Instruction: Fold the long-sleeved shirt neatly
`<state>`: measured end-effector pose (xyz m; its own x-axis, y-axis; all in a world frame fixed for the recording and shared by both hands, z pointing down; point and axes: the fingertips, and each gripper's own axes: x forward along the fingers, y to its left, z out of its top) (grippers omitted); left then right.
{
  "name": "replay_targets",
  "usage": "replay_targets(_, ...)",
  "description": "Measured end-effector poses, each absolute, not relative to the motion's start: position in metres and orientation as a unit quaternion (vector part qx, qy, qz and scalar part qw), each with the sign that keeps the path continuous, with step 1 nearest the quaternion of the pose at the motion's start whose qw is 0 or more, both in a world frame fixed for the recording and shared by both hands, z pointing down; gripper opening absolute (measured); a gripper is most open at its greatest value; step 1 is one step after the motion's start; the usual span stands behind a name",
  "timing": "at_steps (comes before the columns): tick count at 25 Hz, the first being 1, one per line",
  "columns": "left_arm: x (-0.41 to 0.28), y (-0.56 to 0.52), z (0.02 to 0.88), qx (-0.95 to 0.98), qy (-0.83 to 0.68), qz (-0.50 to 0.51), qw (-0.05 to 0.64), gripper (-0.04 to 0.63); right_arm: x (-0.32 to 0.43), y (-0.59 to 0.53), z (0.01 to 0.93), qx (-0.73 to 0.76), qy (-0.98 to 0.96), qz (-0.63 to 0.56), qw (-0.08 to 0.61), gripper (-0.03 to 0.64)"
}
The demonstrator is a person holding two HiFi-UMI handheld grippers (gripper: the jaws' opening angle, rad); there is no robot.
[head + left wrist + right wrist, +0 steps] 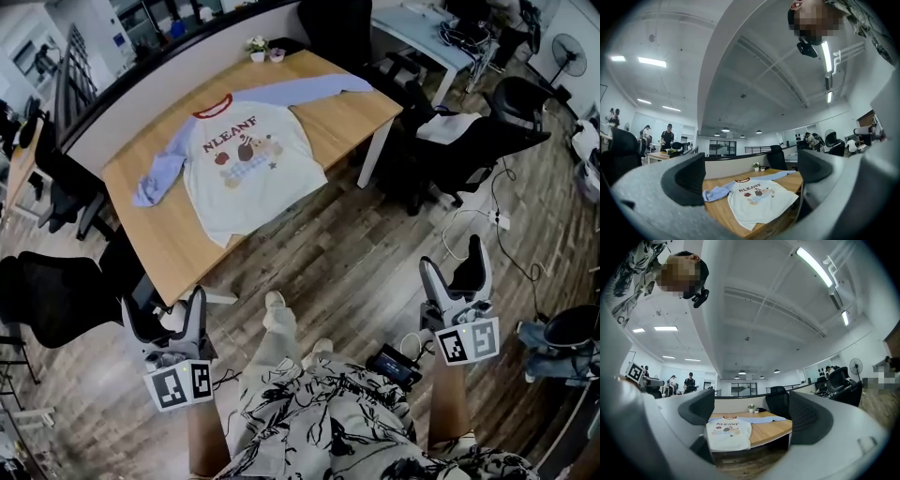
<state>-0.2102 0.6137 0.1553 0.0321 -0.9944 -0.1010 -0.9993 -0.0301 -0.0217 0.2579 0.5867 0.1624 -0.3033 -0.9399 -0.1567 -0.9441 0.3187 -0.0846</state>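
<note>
Shirt (248, 159) laid flat, print up, on the worktop (349, 120), well ahead of both grippers, left gripper (165, 317) jaws spread, empty, right gripper (453, 267) jaws spread, empty

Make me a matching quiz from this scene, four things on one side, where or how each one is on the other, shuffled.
1 shirt
2 potted plant
3 standing fan
4 left gripper

A open, empty, above the floor
B far edge of the table
C spread flat on the table
D far right of the room

Pairs: 1-C, 2-B, 3-D, 4-A
</note>
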Motion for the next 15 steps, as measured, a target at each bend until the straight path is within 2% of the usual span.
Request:
replay_targets(7, -0.203, 0.535, 0.172, -0.729, 0.683, 0.036, 0.029, 0.601, 0.266, 0.532, 0.169, -0.600, 0.796, 0.015, 0.075, 0.495)
replay_targets(15, -0.206, 0.388, 0.177, -0.759, 0.650, 0.041, 0.017, 0.601, 0.255, 0.409, 0.154, -0.619, 0.782, 0.028, 0.065, 0.497)
